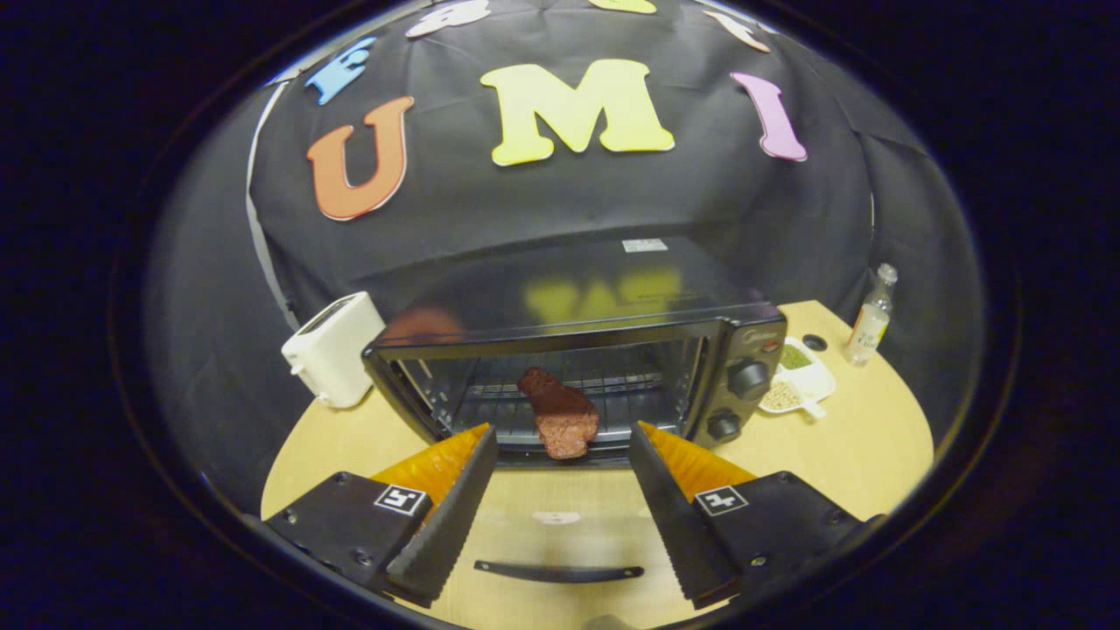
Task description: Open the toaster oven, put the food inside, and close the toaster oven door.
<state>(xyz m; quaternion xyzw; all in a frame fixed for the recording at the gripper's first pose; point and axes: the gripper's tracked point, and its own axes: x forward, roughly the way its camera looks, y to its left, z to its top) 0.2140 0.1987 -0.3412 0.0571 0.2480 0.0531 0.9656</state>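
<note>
The hand-held gripper (562,437) hangs spread before the open toaster oven (577,367); meat (560,413) lies inside, white toaster (332,350) and bottle (871,319) flanking it.

The scene is lit dimly and evenly from overhead. A soft glare is seen on the glossy top of the toaster oven (577,297), where yellow shapes are mirrored. The oven's inside is left in shadow. Strong fisheye bending is seen toward the rim, where the table (875,437) edge at 4 o'clock is curved and softened.
</note>
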